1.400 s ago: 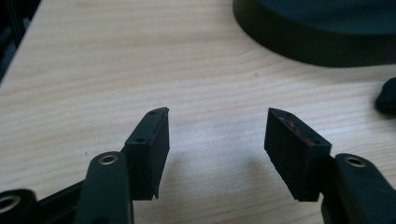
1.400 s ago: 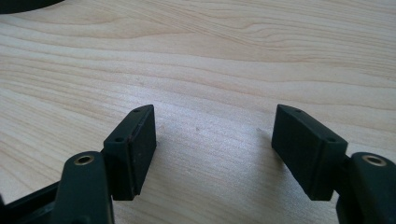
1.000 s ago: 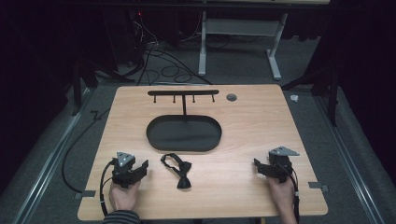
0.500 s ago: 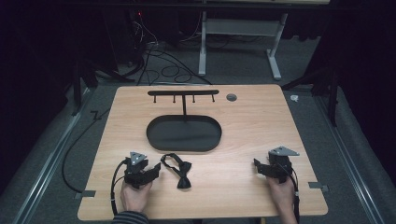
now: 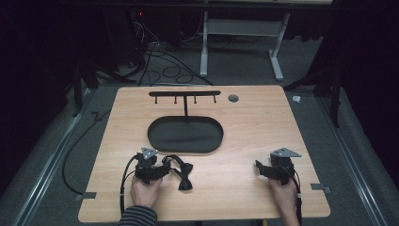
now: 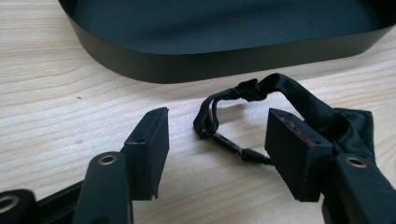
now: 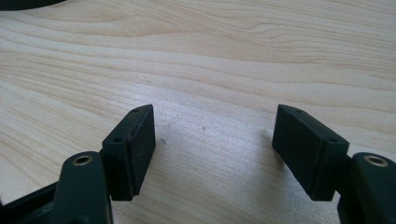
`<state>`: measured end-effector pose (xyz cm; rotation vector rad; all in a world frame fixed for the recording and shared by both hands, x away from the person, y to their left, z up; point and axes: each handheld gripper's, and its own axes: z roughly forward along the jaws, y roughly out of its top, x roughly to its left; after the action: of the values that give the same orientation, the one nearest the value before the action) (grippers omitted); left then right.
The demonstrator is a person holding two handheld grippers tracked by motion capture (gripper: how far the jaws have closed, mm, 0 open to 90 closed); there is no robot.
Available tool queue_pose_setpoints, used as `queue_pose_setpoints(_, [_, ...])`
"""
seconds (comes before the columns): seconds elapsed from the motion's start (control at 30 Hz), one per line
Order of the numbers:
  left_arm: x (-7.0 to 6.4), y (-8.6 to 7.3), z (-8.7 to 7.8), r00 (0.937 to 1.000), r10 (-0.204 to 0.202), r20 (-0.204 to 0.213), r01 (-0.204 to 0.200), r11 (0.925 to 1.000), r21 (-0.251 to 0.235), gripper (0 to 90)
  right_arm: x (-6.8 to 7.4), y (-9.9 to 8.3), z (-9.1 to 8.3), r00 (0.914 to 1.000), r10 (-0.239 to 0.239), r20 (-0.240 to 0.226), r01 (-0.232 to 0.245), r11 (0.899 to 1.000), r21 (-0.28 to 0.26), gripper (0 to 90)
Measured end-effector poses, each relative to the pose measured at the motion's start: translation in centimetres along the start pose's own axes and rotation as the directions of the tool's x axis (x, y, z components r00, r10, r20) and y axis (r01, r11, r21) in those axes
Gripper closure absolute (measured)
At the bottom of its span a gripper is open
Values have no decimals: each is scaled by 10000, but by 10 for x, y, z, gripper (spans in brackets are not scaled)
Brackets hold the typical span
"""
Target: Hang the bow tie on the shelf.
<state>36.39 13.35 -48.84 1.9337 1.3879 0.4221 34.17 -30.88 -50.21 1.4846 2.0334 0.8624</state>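
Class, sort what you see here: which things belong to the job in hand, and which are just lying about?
In the job:
left tool, open
black bow tie

Lying about:
black oval tray
black hook rack
right tool, open over bare table

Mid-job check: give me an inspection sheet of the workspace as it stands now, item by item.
Surface: light wooden table, flat and dry-looking.
Job's things: black fabric bow tie with strap lies on the wood in front of the black oval tray; black hook rack on a post rises from the tray's far side.
Clutter: small round grey grommet near the far edge; otherwise nothing seen.
Grippers: left tongs open, jaws either side of the strap, not closed on it; right tongs open over bare wood.
Cables: black cable loops from the left tongs; loose cables on the floor beyond.
Surroundings: dark room, white table frame behind.
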Motion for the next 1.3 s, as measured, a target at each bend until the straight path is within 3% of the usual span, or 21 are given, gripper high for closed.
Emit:
queue_pose_setpoints(0.2, [-2, -1, 9, 9991, 126, -397, -111, 9992, 374, 422, 0, 0, 0, 10000, -9, -10, 9, 10000, 16, 313])
queue_pose_setpoints(0.4, [-7, -1, 10, 9926, 933, -775, -896, 9947, 504, 541, 0, 0, 0, 10000, -18, -9, 18, 10000, 18, 312])
queue_pose_setpoints(0.5, [-9, -1, 9, 9910, 1192, -606, -1160, 9918, 532, 640, 0, 0, 0, 10000, 1, -15, -1, 10000, 28, 312])
queue_pose_setpoints(0.53, [-10, -1, 9, 9900, 1290, -575, -1260, 9906, 527, 711, 0, 0, 0, 10000, -12, -29, 12, 10000, 28, 312])
queue_pose_setpoints(0.6, [-11, -1, 10, 9888, 1413, -486, -1387, 9889, 534, 739, 0, 0, 0, 10000, -13, -32, 13, 10000, 29, 312])
queue_pose_setpoints(0.77, [-9, 0, 8, 9930, 1174, -151, -1164, 9915, 582, 846, 0, 0, 0, 10000, -28, -62, 28, 10000, 26, 312])
queue_pose_setpoints(0.87, [-8, 2, 3, 9945, 1046, 59, -1047, 9935, 441, 856, 1, 0, 0, 9999, -58, -84, 58, 10000, 33, 311])
queue_pose_setpoints(1.0, [-8, 9, -8, 9927, 1173, 282, -1177, 9929, 145, 861, 1, 0, 0, 9998, -127, -125, 127, 9999, 28, 310])
queue_pose_setpoints(1.1, [-9, 15, -18, 9898, 1340, 485, -1339, 9910, -60, 862, 1, 0, 0, 9998, -158, -138, 158, 9999, 26, 310])
queue_pose_setpoints(1.3, [-19, 27, -34, 9784, 1996, 535, -1972, 9792, -469, 860, 1, 0, 0, 9998, -165, -115, 165, 9999, 23, 309])
